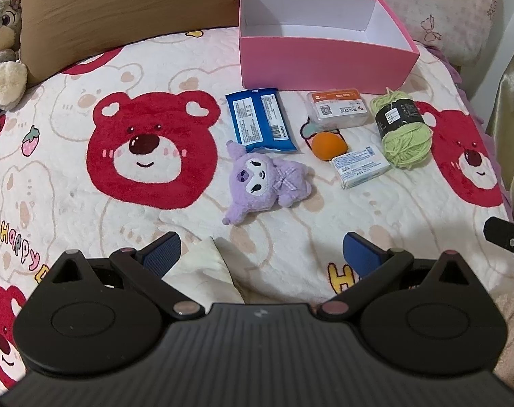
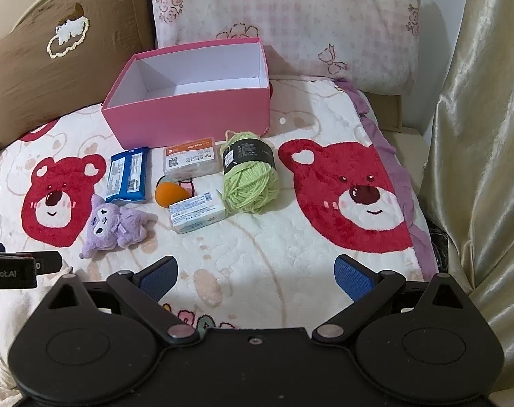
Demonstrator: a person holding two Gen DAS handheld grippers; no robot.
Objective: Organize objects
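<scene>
I read "Happy" in multicoloured letters on the cream bear-print fleece blanket (image 1: 70,156). "Robot.AI" is printed in white on the black left gripper body (image 2: 11,273). Label print on the blue flat packet (image 1: 260,118) is too small to read.

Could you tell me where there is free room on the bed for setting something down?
Free: inside the pink box, and the blanket between the purple plush and the grippers. Crowded: the cluster before the box, around the green yarn.

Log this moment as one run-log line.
stage: start | left hand-held gripper: open, empty | right hand-held gripper: open, empty | pink box: empty | six items on blanket
</scene>
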